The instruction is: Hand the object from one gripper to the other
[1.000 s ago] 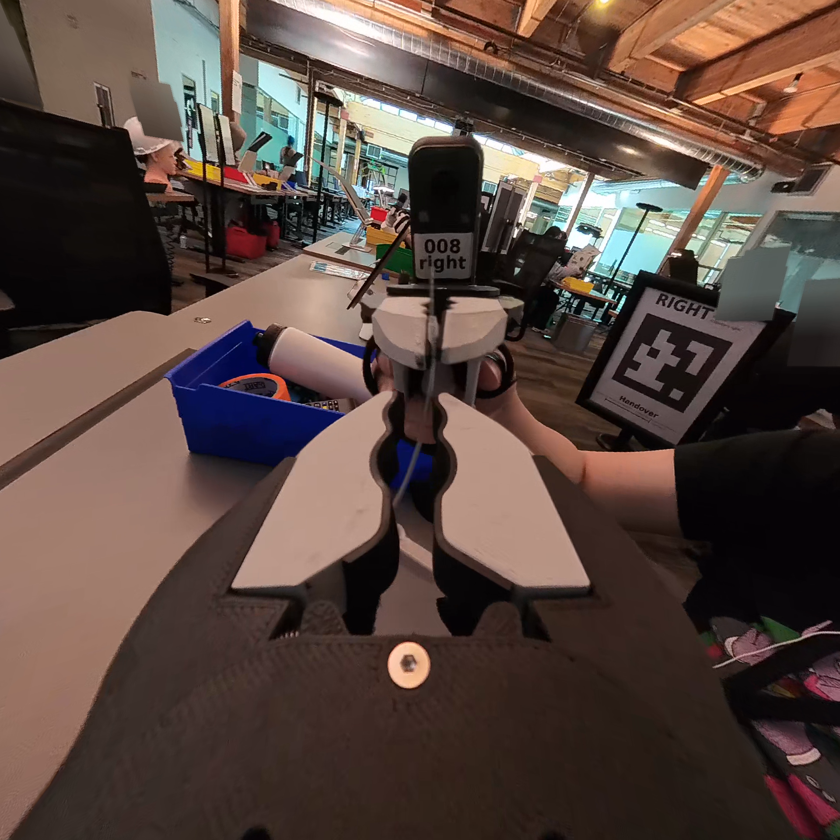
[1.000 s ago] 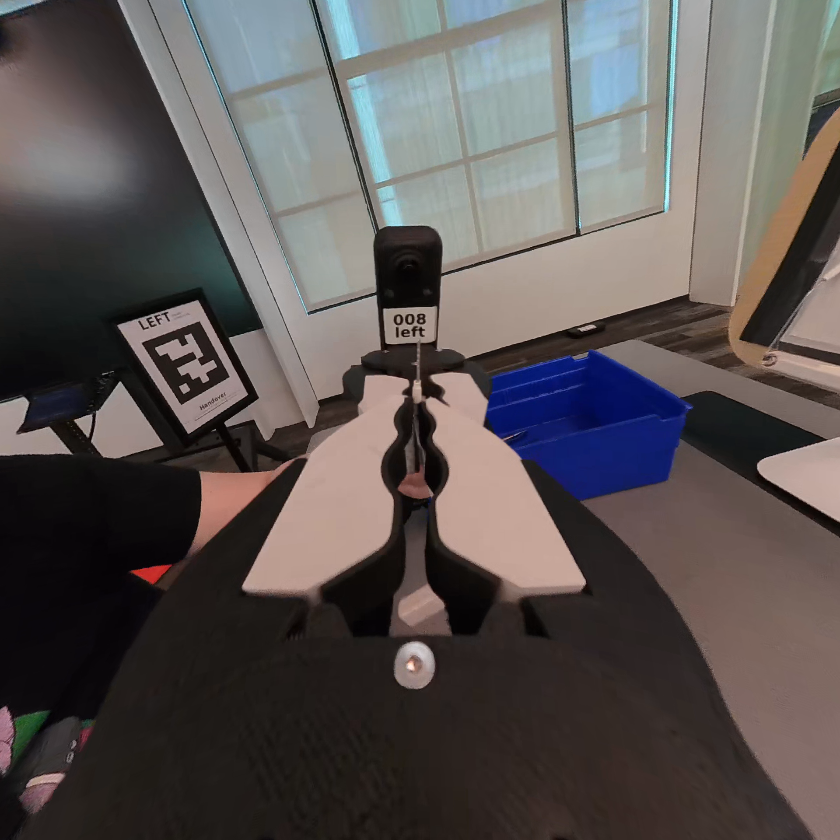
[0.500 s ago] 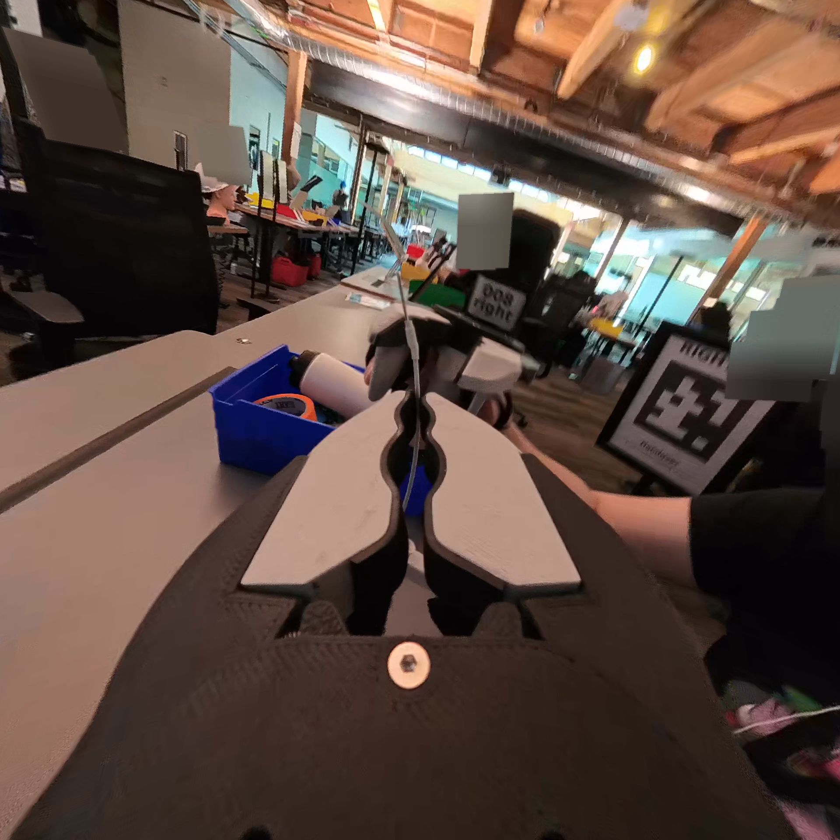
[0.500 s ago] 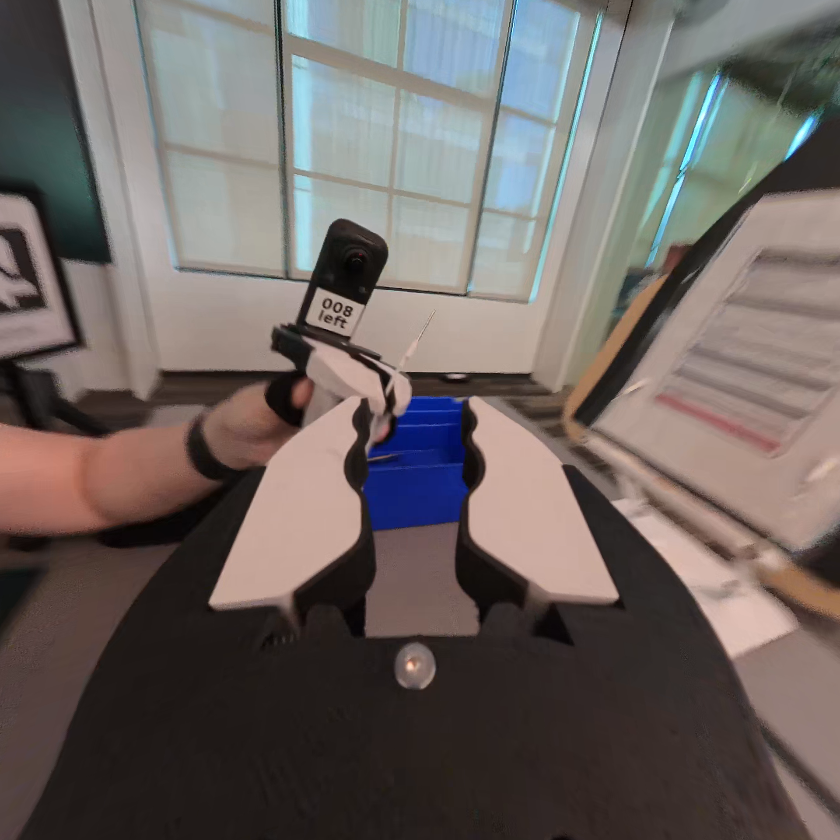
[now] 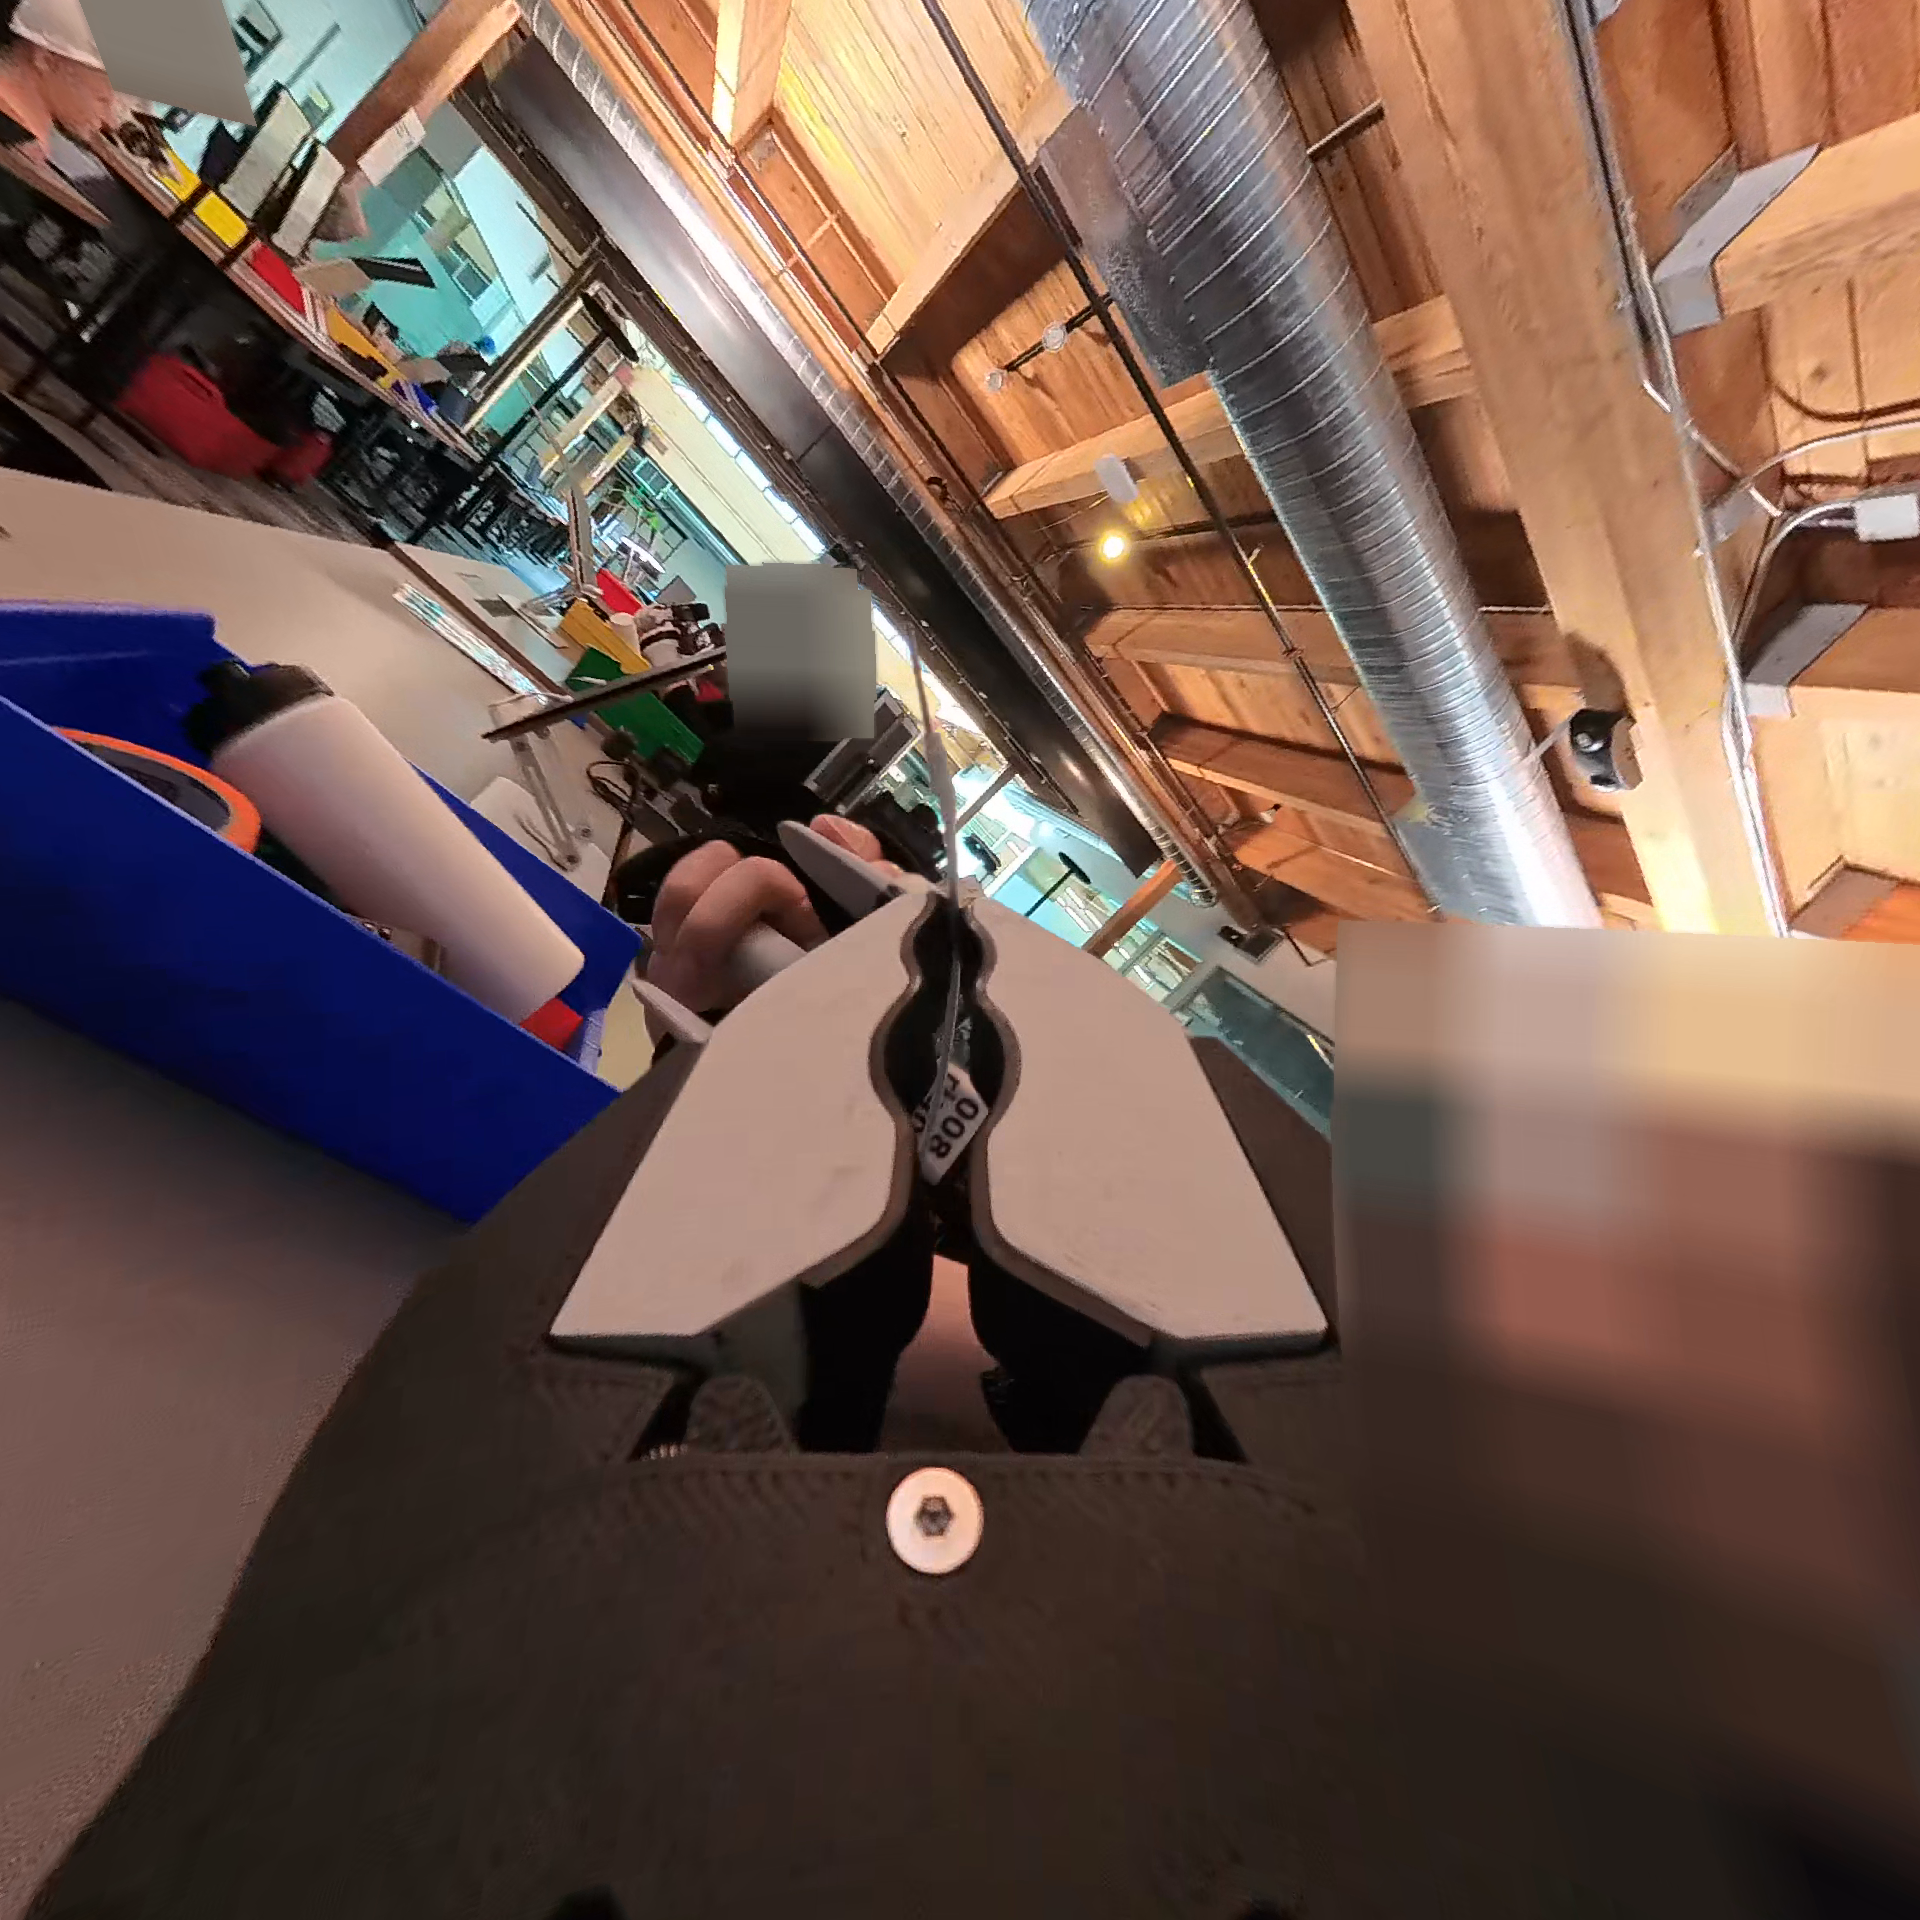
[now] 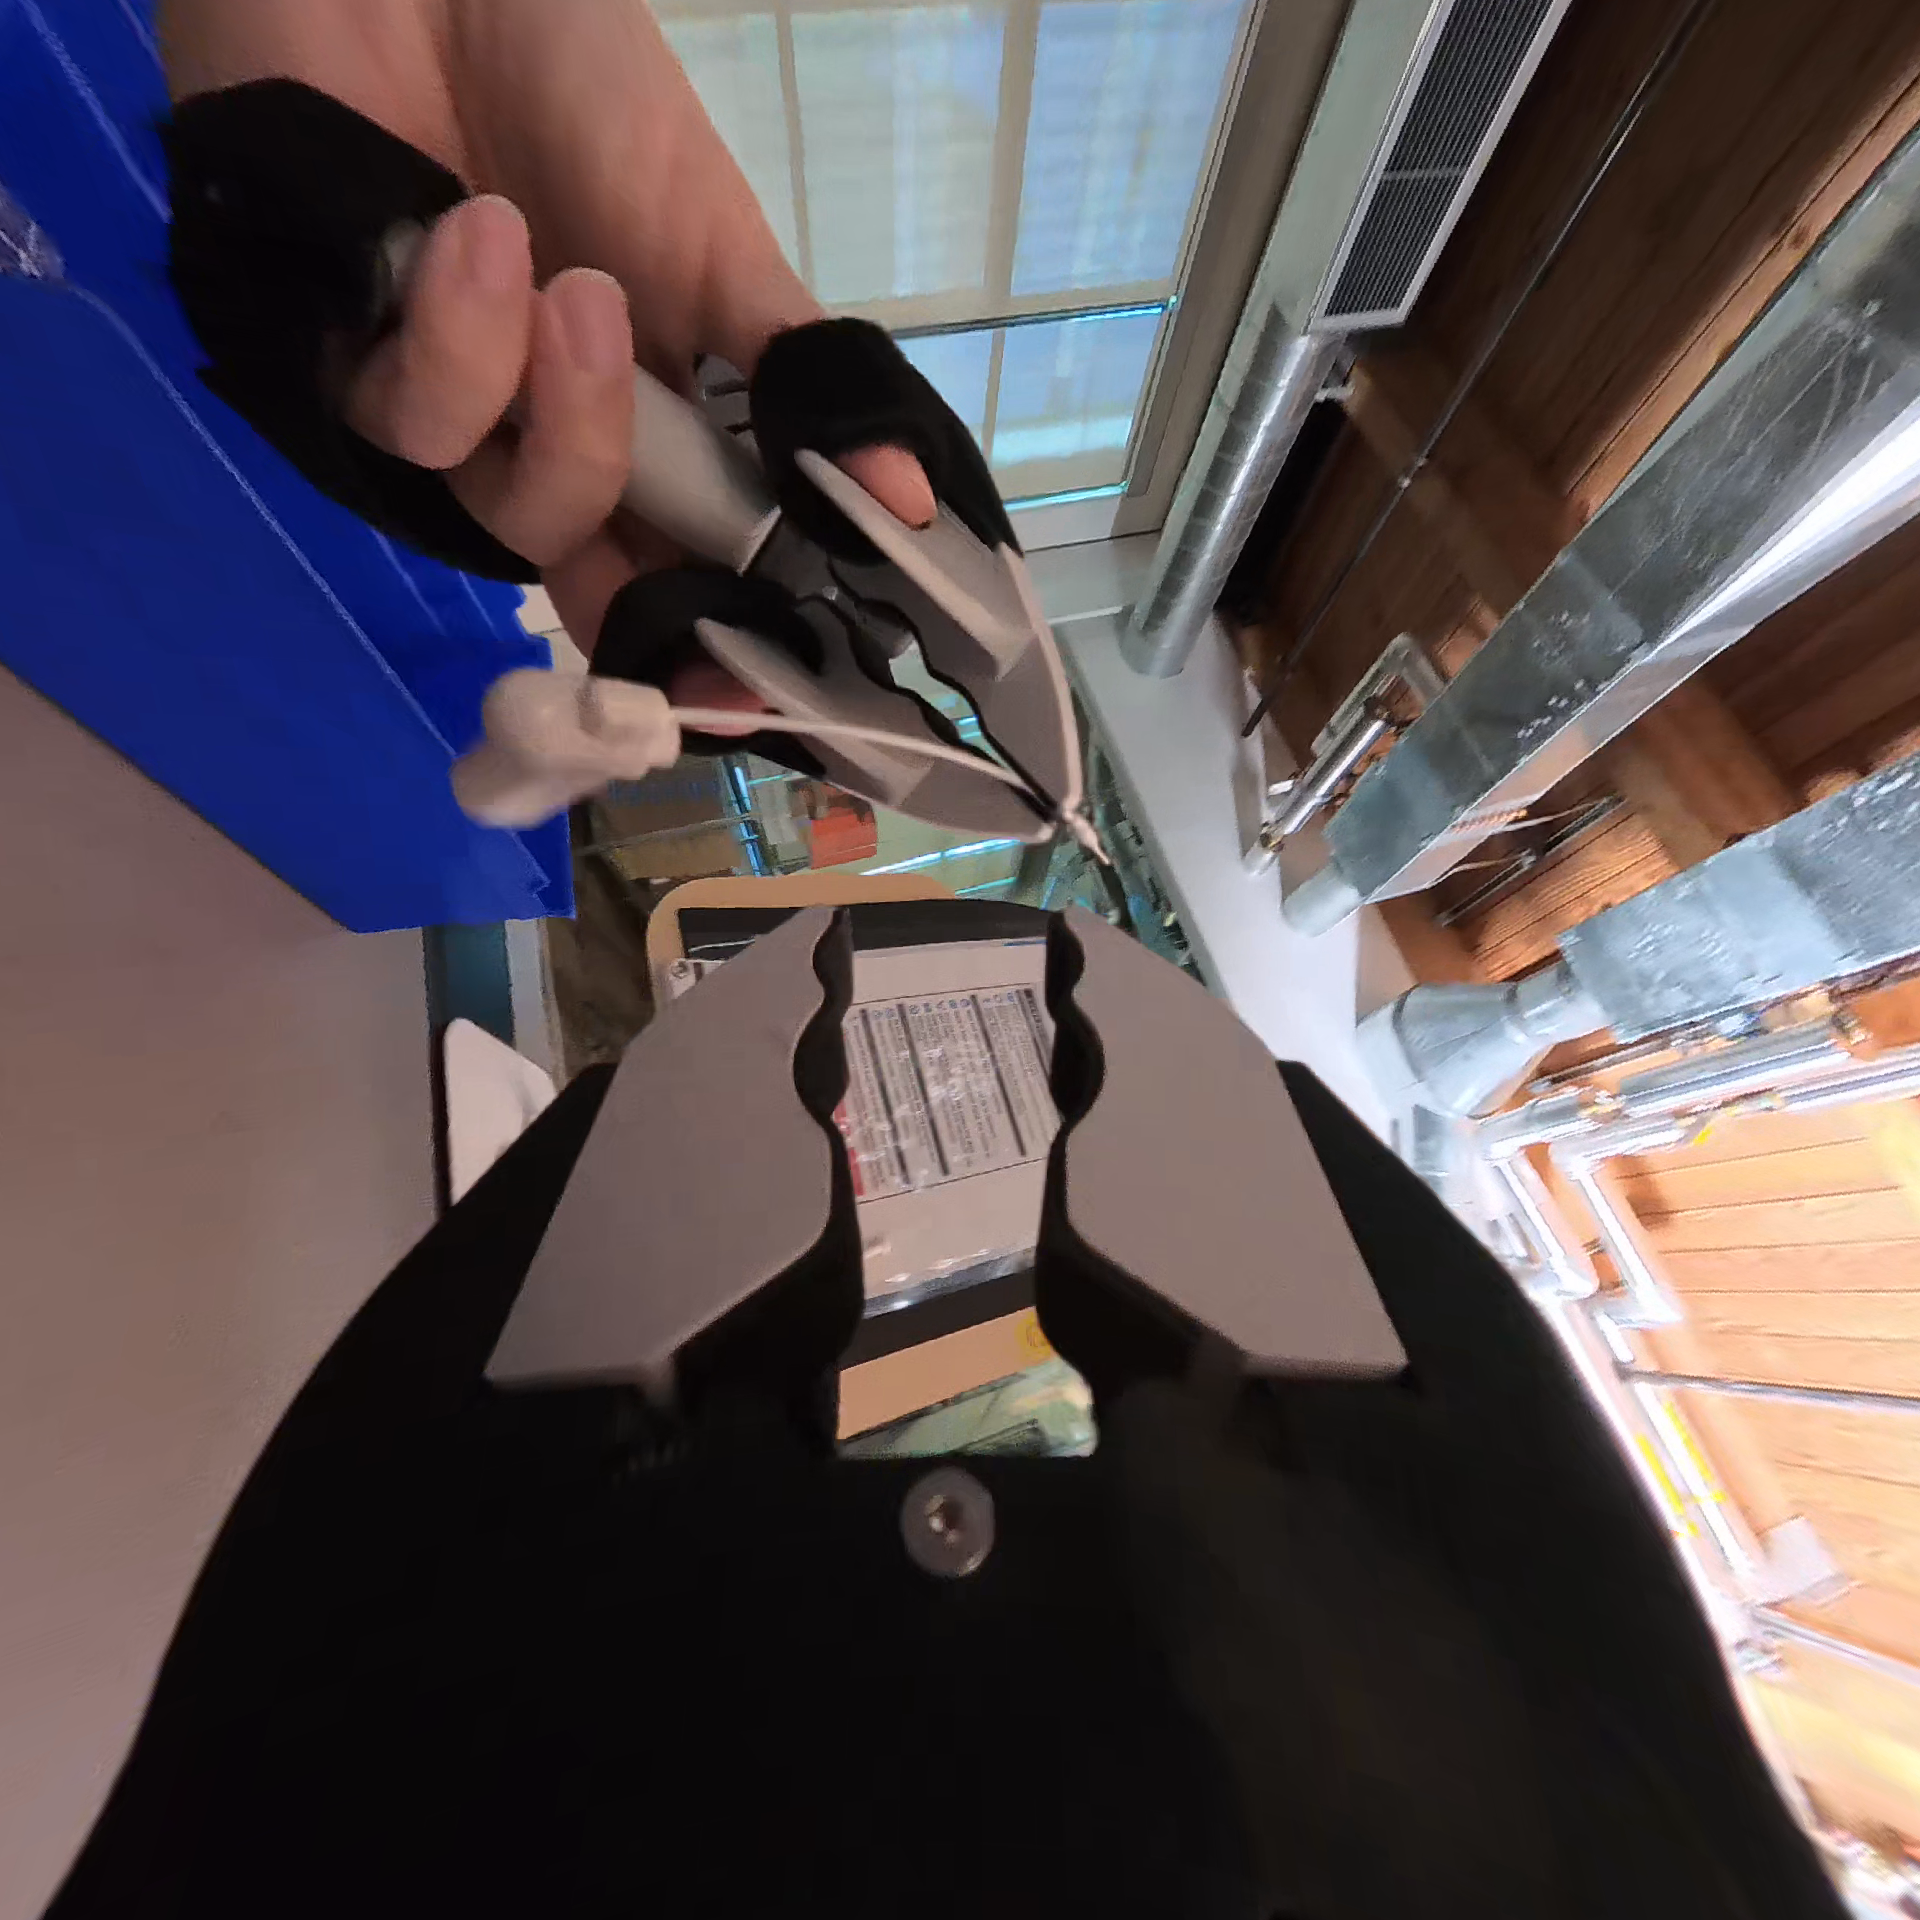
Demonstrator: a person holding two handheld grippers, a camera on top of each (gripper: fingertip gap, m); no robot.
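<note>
Since the earlier frame I've tilted both up. Left gripper (image 5: 951, 925) clamps the thin white cable (image 6: 894, 743) (plug end dangling); right gripper (image 6: 940, 935) gapes empty, just below it.

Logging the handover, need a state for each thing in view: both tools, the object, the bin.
Left tool: shut on the thin white cable.
Right tool: open, empty.
Thin white cable: pinched at the left tool's tips, plug end hanging free.
Blue plastic bin: open-topped, holds a white bottle lying tilted and an orange tape roll.
</note>
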